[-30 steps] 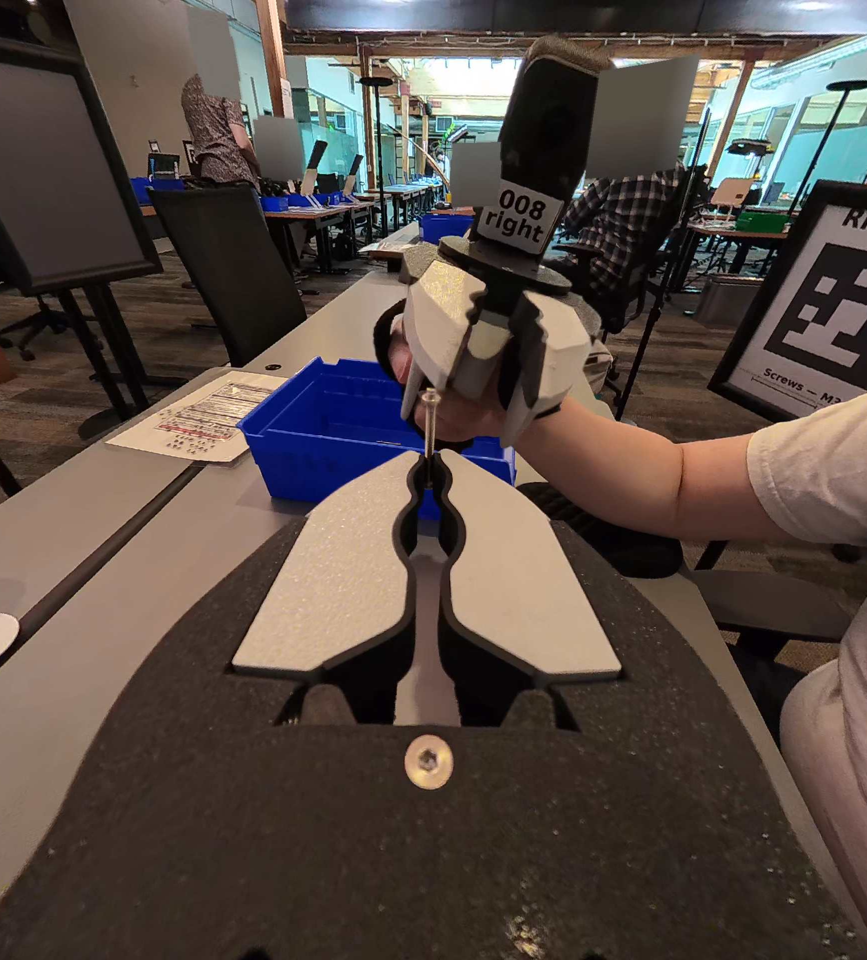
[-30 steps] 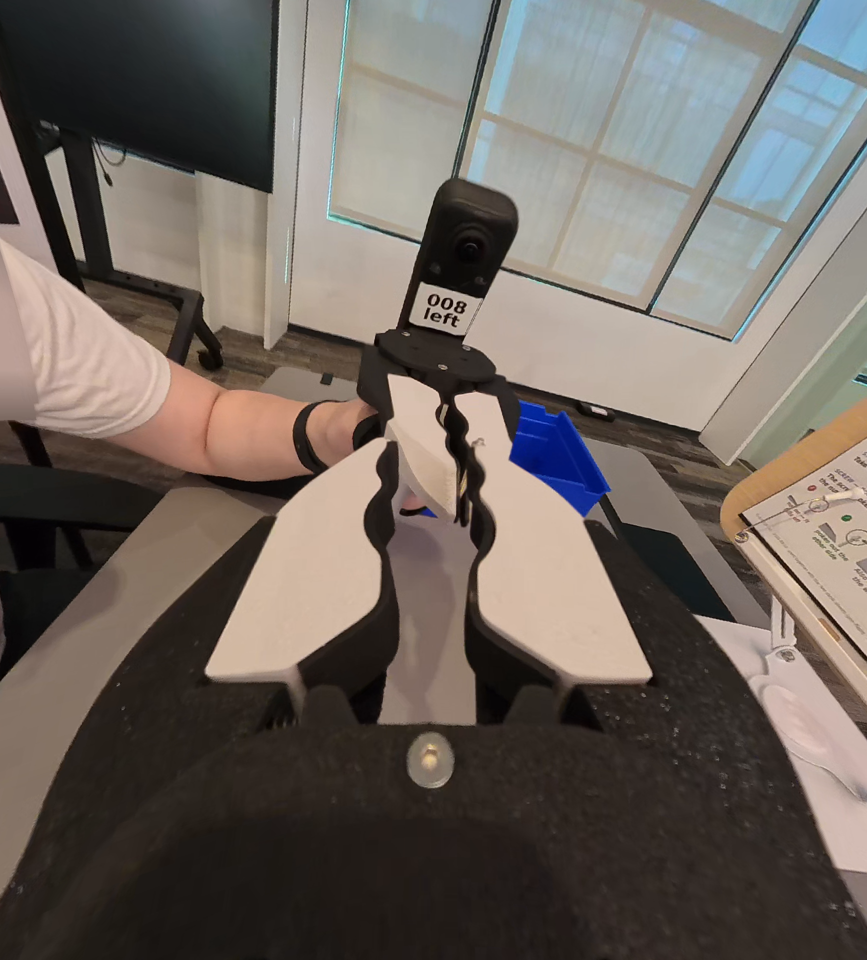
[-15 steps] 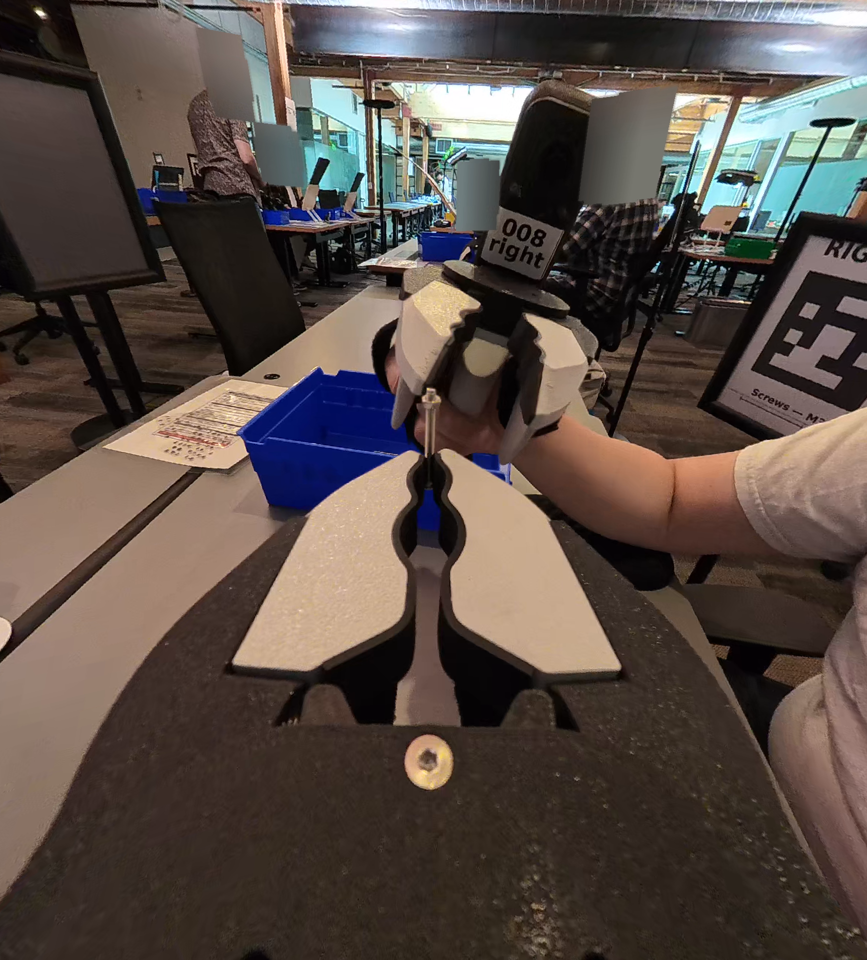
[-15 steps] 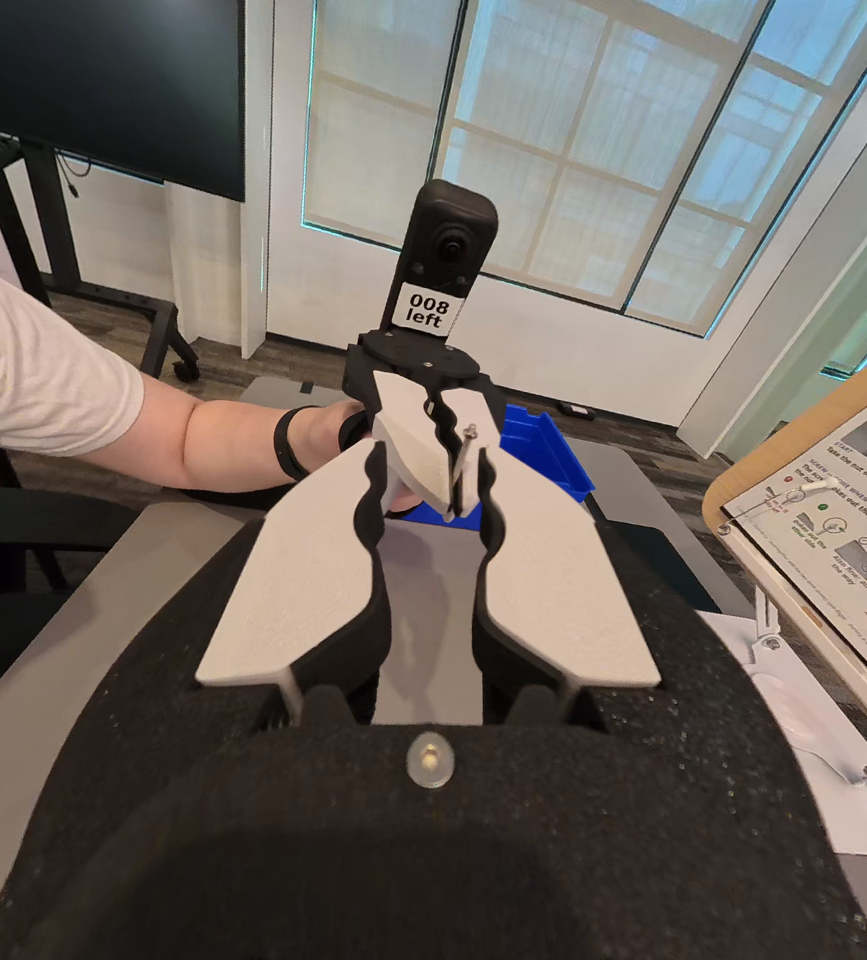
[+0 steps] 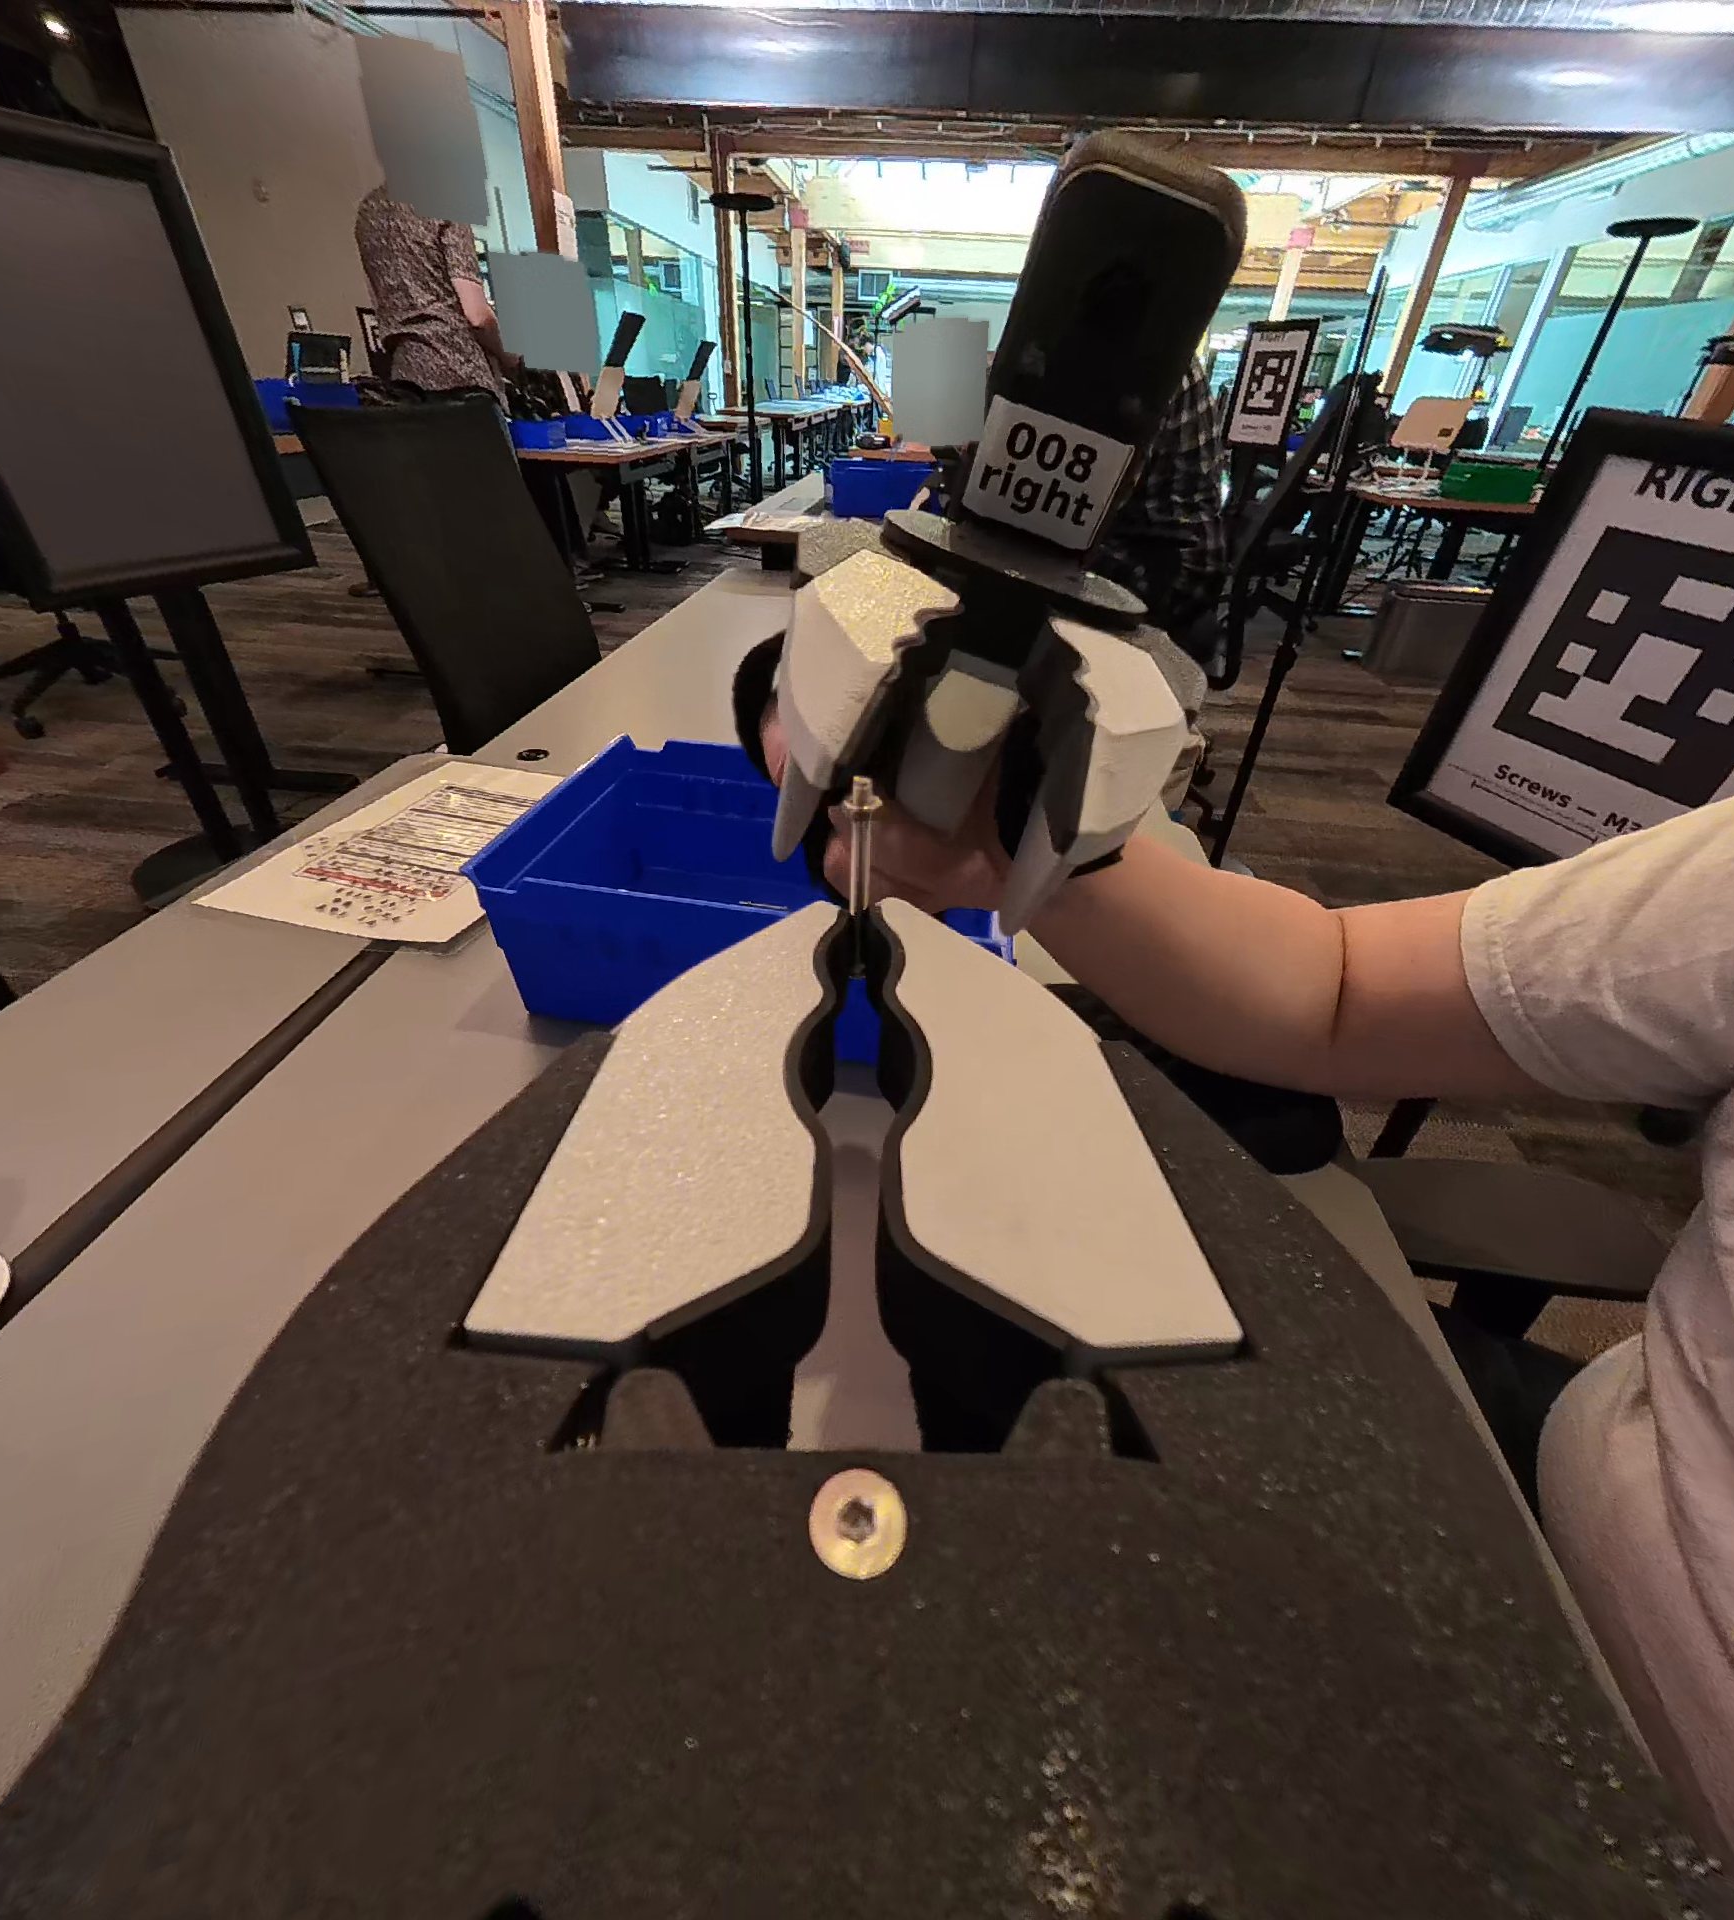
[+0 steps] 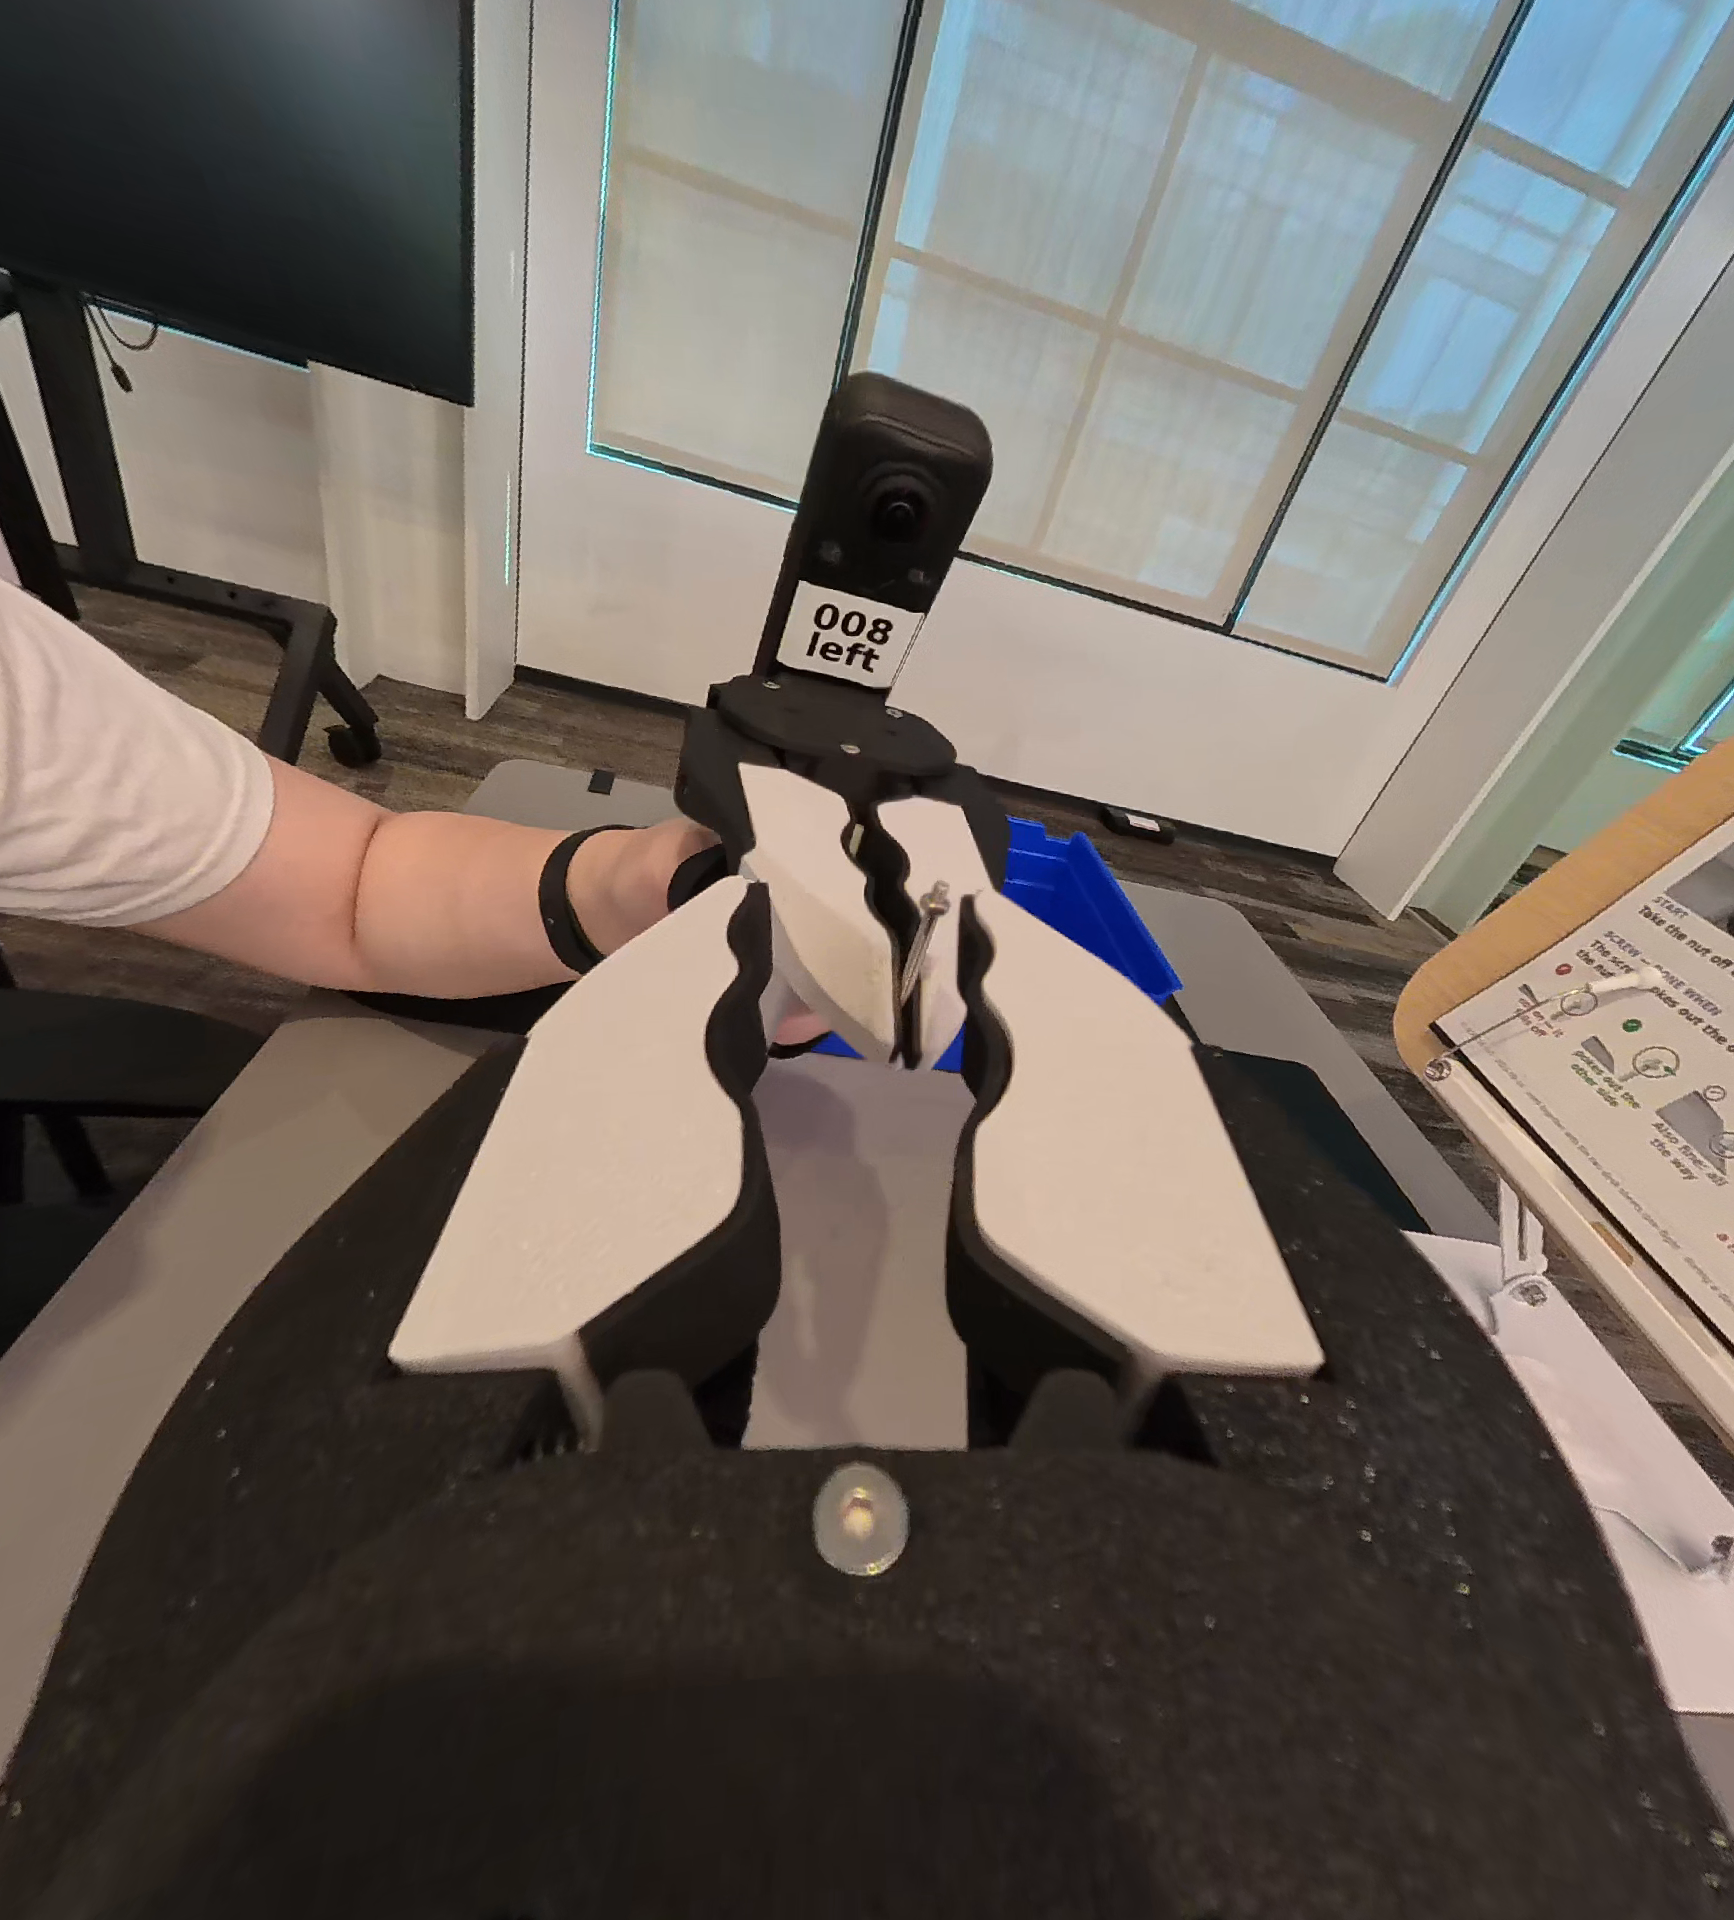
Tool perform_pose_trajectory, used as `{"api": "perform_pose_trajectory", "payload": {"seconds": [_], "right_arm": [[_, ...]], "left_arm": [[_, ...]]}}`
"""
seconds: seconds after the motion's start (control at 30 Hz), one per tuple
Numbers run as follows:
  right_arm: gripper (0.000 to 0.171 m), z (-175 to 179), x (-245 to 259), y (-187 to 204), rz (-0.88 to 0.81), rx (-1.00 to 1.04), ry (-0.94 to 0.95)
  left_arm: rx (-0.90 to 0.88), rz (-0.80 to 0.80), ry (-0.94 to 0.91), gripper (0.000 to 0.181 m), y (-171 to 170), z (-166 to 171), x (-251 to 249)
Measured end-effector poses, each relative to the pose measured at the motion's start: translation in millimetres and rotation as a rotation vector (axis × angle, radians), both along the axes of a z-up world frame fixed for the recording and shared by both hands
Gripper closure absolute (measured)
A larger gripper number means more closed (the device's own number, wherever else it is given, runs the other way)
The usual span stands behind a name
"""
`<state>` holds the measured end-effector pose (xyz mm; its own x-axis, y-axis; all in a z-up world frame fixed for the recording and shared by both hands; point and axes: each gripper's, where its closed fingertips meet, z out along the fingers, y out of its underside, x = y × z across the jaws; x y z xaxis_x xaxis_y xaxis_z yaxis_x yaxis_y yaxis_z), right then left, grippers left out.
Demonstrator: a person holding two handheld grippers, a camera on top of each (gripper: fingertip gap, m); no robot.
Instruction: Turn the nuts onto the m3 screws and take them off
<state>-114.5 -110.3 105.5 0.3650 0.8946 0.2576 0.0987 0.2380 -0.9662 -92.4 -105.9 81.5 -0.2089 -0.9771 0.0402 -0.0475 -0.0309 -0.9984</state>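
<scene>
My left gripper [image 5: 858,935] is shut on a thin m3 screw [image 5: 858,873] that stands up from its tips. The screw has a small wider piece at its top; I cannot tell whether it is the head or a nut. My right gripper [image 5: 904,878] faces it, open, one fingertip just left of the screw's top. In the right wrist view my right gripper [image 6: 858,909] is open, and the left gripper [image 6: 899,1044] reaches in between its fingers with the screw [image 6: 920,951]. Both hover above a blue bin [image 5: 634,883].
The blue bin [image 6: 1081,914] sits on a grey table [image 5: 167,1039]. A printed sheet [image 5: 385,862] lies left of the bin. A framed marker sign [image 5: 1652,665] stands at the right. An instruction board [image 6: 1673,1091] leans on a wooden stand. A black chair [image 5: 447,561] stands beyond the table. The tips of both grippers are at nearly the same place.
My right gripper has opened slightly wider around the left gripper's tip. The screw now shows more clearly between its fingers. The left gripper keeps its hold on the screw.
</scene>
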Motion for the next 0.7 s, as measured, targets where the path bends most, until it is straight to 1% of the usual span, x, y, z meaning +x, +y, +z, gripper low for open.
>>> {"api": "perform_pose_trajectory", "payload": {"seconds": [0.1, 0.2, 0.23, 0.27, 0.3, 0.43, 0.6, 0.67, 0.7], "right_arm": [[0.135, -4.4, -5.8, 0.8, -0.007, 0.012, -0.023], [0.132, -6.1, -5.1, 0.3, -0.01, 0.012, -0.044], [0.133, -5.2, -2.4, 0.2, -0.011, 0.011, -0.043], [0.143, -4.0, -0.3, -2.6, 0.009, 0.005, -0.038], [0.145, -1.6, 1.4, -3.6, 0.02, -0.004, -0.019], [0.135, -1.0, 0.8, 4.0, -0.013, -0.016, 0.015], [0.131, -7.3, -7.3, 0.4, 0.011, -0.014, -0.024], [0.134, -5.8, -2.2, 0.7, 0.006, -0.016, -0.025], [0.142, -4.0, 0.4, -0.7, 0.016, -0.017, -0.017]], "left_arm": [[0.01, -0.01, 0.013, 0.18, -3.3, -3.3, 2.6], [0.017, 0.011, 0.014, 0.18, 1.3, -2.9, 1.3], [0.014, 0.019, 0.009, 0.18, 3.5, -1.5, 0.2], [0.006, 0.026, 0.002, 0.18, 5.7, 0.2, -1.1], [-0.005, 0.022, -0.005, 0.18, 6.2, 1.8, -2.3], [-0.031, -0.036, -0.017, 0.18, -2.7, 3.0, -1.6], [-0.014, -0.017, 0.005, 0.18, -0.4, -2.7, 1.4], [-0.021, -0.007, -0.002, 0.18, 3.0, -1.1, -0.3], [-0.026, 0.001, -0.006, 0.18, 5.1, -0.1, -1.2]]}}
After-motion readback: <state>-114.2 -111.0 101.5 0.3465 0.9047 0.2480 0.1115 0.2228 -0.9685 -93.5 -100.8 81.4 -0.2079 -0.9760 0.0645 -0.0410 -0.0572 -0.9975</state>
